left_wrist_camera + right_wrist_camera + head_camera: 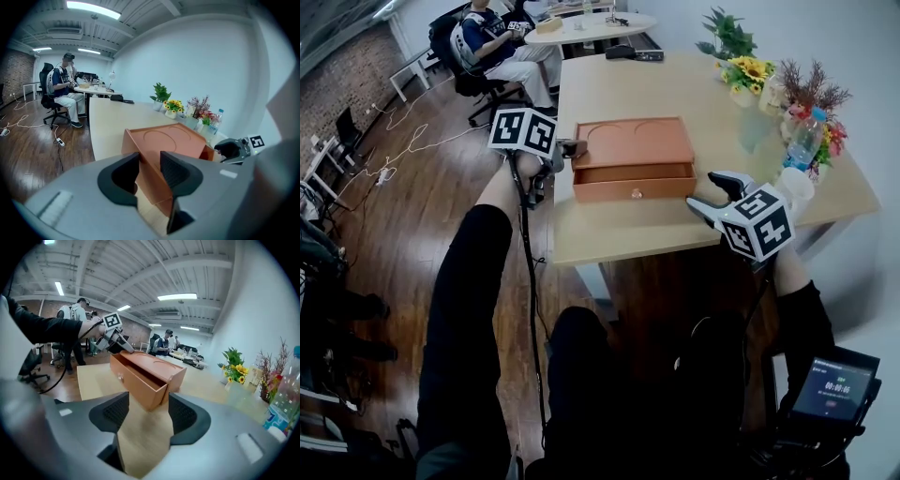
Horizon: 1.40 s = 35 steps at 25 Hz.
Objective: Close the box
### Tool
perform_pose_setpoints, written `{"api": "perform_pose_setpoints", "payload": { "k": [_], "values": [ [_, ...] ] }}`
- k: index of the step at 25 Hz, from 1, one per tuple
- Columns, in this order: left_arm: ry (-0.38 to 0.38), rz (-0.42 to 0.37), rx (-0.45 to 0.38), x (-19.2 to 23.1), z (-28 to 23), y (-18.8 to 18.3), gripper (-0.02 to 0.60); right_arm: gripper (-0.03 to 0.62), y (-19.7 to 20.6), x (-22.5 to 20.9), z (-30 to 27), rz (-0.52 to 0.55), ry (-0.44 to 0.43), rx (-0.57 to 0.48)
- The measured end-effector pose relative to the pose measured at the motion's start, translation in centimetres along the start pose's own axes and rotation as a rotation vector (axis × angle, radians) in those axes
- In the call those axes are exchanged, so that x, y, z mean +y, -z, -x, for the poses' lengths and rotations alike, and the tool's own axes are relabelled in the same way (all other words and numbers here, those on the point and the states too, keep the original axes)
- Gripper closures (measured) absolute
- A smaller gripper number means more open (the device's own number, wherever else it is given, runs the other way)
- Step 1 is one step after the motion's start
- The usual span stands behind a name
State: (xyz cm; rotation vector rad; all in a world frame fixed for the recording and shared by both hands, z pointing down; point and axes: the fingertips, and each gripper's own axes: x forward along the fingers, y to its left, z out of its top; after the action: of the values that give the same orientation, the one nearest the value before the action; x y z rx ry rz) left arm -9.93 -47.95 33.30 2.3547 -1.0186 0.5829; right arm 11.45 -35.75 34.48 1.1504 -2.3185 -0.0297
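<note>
Left tool (150, 172) clamps the left wall of the box (628, 142); right tool (147, 411) gapes empty. Drawer (609, 189): light, rigid wood, I judge; push its front.

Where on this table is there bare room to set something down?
Free: the light wooden tabletop beyond the orange wooden box, and the strip between its drawer front and the near edge. Crowded: the right edge, with potted flowers, clear plastic bottle and white cup.

nothing can be read for certain. the small screen (836, 386) at the lower right of the head view shows a line of pale characters, too blurred to make out. the marker cubes (523, 130) bear only black-and-white square patterns.
</note>
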Motion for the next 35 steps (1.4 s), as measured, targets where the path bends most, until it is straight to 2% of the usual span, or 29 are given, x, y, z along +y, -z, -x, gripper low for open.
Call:
{"api": "perform_pose_setpoints", "payload": {
  "k": [1, 2, 4, 5, 7, 10, 13, 21, 30, 33, 35],
  "values": [
    [-0.001, 0.001, -0.002, 0.0, 0.0, 0.1, 0.459, 0.328, 0.3, 0.4, -0.2, 0.045, 0.016, 0.024],
    [0.0, 0.002, -0.004, -0.1, -0.1, 0.1, 0.459, 0.369, 0.2, 1.1, 0.0, 0.117, 0.041, 0.041],
    [0.006, 0.002, -0.005, -0.2, -0.1, 0.0, 0.459, 0.558, -0.9, 3.8, 0.4, 0.228, 0.039, 0.043],
    [0.008, 0.002, -0.005, -0.2, -0.1, -0.1, 0.458, 0.593, -1.6, 5.4, 0.2, 0.237, 0.004, 0.034],
    [0.006, -0.001, -0.006, -0.3, 0.1, -0.2, 0.457, 0.593, -2.5, 7.6, -1.2, 0.247, -0.051, 0.043],
    [0.0, -0.004, -0.005, -0.5, 0.1, -0.3, 0.457, 0.593, -2.7, 7.1, -3.9, 0.334, 0.0, 0.128],
    [0.005, -0.007, -0.004, -0.5, 0.1, -0.1, 0.457, 0.594, -2.7, 6.6, -5.4, 0.331, 0.036, 0.185],
    [0.033, 0.003, -0.02, -0.3, 0.1, -0.2, 0.454, 0.594, -3.7, 4.6, -8.0, 0.354, 0.133, 0.211],
    [0.041, 0.009, -0.031, -0.2, -0.3, -0.4, 0.453, 0.594, -4.0, 3.5, -9.2, 0.335, 0.125, 0.181],
    [0.032, -0.028, -0.102, -0.3, 0.2, -0.6, 0.451, 0.594, -4.1, 3.8, -8.4, 0.289, 0.104, 0.154],
    [-0.009, -0.089, -0.178, -0.5, 1.1, -0.6, 0.449, 0.594, -4.3, 4.2, -6.8, 0.186, 0.054, 0.105]
  ]
}}
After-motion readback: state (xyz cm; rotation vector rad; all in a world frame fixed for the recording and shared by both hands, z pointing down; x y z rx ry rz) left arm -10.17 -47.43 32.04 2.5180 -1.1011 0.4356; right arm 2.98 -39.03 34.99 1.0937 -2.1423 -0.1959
